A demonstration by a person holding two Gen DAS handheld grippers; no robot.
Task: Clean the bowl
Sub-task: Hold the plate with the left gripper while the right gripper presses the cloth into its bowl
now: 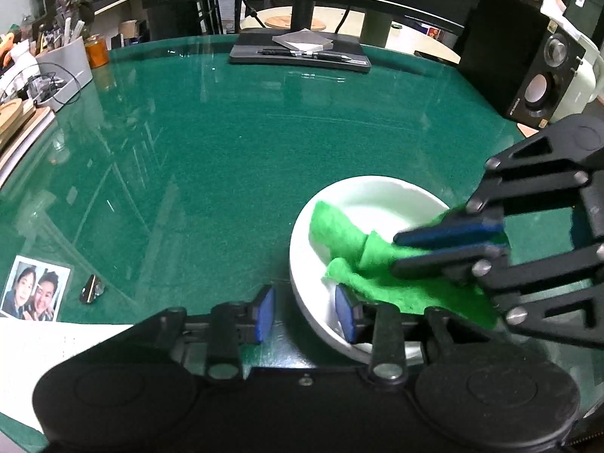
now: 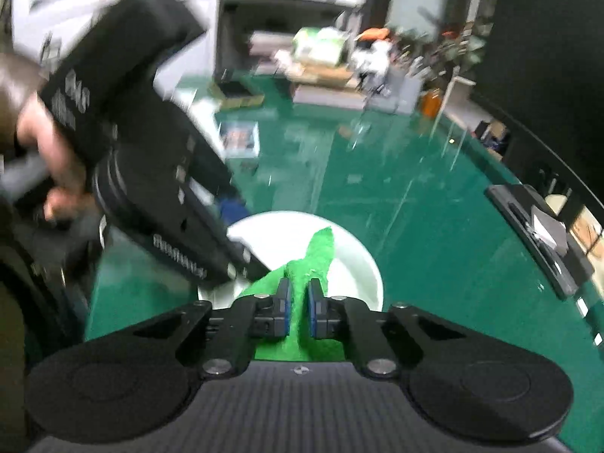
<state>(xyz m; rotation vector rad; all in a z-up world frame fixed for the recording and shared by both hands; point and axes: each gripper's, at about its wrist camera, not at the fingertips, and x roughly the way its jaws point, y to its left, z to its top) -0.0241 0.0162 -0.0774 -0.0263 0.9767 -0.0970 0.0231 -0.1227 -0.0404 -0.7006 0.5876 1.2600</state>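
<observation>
A white bowl stands on the green glass-topped table. A green cloth lies crumpled inside it and over its near rim. My right gripper comes in from the right, shut on the cloth, with its tips inside the bowl. My left gripper straddles the bowl's near-left rim, one blue pad inside and the other outside. A strip of table shows between the outer pad and the rim, so the jaws stand open. A hand holds the left gripper's body.
A black monitor stand with pens and a notepad sits at the back. A black speaker stands at the back right. A photo, a small metal clip and a white sheet lie near left. Desk clutter lines the left edge.
</observation>
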